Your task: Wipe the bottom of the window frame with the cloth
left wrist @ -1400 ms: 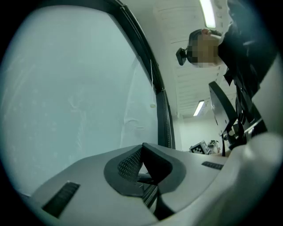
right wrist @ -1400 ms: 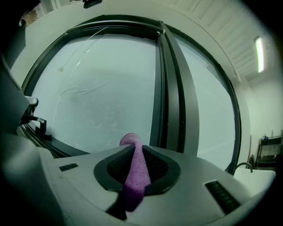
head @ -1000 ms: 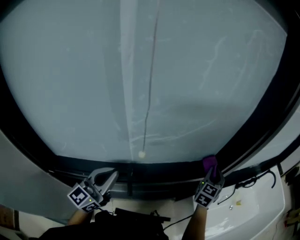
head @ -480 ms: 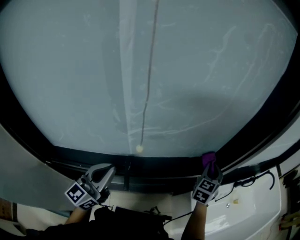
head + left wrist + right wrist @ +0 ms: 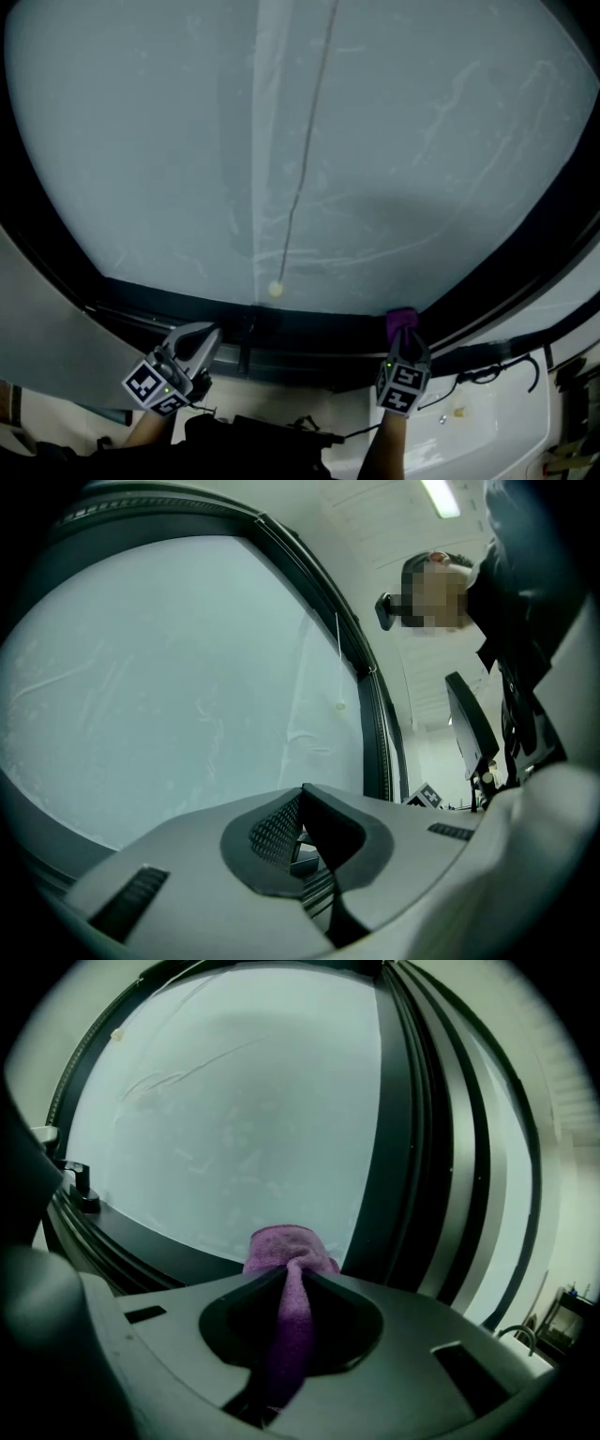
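Right gripper is clamped on the purple cloth at the window frame bottom rail. Left gripper is closed and empty (tips meeting). Little cloth protrudes, so bare jaws may scrape the rail.

Left gripper low at left, jaws together (empty) — right gripper low at right, jaws pinching cloth

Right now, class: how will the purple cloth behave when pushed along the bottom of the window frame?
Probably floppy: the purple cloth bunches into a wad where the right tool pinches it. Its towel-like nap should drag rather than slip on the window frame. It looks light, so it likely needs pressing.
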Available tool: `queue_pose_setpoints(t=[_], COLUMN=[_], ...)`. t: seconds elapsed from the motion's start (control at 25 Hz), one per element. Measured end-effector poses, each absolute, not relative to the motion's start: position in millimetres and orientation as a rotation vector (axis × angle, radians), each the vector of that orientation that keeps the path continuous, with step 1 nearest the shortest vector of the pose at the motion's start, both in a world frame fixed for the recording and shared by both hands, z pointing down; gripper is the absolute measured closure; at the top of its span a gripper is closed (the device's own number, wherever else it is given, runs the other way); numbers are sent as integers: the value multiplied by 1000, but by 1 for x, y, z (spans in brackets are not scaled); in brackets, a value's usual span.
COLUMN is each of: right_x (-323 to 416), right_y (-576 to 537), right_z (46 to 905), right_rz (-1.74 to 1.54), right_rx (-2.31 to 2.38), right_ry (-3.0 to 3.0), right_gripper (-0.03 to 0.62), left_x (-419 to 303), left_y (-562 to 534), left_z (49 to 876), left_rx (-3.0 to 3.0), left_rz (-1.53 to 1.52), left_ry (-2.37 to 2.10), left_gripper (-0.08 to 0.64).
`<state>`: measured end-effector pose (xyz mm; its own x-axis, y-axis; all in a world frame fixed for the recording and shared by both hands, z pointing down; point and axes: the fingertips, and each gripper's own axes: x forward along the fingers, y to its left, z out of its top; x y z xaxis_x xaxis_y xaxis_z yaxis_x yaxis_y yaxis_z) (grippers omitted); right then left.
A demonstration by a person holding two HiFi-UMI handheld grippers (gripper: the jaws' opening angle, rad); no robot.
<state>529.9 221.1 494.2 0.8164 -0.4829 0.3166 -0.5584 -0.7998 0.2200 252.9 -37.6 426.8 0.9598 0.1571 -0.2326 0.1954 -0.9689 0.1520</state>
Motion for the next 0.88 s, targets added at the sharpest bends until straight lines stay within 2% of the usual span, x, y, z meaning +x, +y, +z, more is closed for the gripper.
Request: queue_pose_setpoints(t=[0.88], right_x=[487], right_y=[164], right_z=[494], right_rz=[410], right_rx=[2627], right_ry=[-937], right_gripper=[535], left_x=[214], left_y=[-66], left_z=[418], left_rx=[2957], left_rz=[-380], left_ry=[224], left_gripper=[563])
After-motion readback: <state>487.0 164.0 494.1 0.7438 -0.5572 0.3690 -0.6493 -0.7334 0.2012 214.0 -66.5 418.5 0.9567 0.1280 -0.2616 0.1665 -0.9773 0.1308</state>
